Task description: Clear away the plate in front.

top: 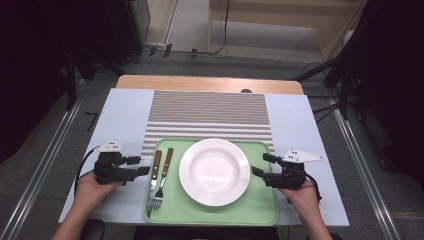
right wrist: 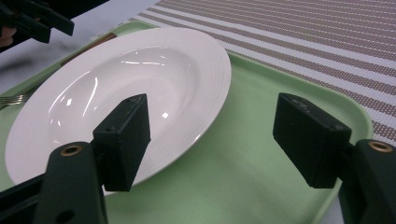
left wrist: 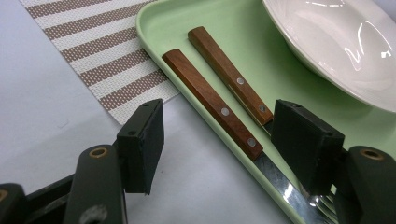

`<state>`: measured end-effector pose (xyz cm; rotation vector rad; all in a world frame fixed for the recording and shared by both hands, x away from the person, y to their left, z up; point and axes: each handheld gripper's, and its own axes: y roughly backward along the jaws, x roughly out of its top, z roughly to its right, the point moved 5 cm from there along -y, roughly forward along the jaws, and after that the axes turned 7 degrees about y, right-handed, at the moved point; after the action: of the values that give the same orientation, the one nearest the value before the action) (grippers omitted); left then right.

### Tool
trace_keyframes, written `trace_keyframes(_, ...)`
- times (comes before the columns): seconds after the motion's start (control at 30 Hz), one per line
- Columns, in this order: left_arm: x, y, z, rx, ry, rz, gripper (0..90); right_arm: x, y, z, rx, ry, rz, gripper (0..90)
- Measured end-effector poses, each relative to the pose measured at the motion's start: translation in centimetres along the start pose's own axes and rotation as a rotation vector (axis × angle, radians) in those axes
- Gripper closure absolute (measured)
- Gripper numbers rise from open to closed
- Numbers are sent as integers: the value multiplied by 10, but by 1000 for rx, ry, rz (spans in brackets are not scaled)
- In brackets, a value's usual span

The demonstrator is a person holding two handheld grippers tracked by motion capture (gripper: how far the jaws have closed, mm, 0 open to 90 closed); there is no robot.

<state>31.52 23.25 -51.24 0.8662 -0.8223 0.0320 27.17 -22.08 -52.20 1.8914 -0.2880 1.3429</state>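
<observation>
Lower left: our left hand-held gripper [top: 145, 165], jaws wide, nearest the knife [top: 154, 173], its handle pointing up-frame.

Lab: camera stands [top: 345, 75], floor cables [top: 220, 47].

Both hand-held grippers [top: 141, 165] [top: 262, 164] agape

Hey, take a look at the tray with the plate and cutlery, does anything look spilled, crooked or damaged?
Nothing stands out. The white plate sits flat and clean on the green tray, and the knife and fork lie side by side at its left. Both grippers are open and empty.
</observation>
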Motion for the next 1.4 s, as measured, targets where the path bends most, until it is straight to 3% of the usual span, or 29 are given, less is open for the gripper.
trace_keyframes(0.1,1,1,-1,-8,-1,9,316,0,0,0,1,0,-2,266)
trace_keyframes(1.4,1,-5,-1,8,-10,-11,316,-2,-1,-1,11,5,-14,266)
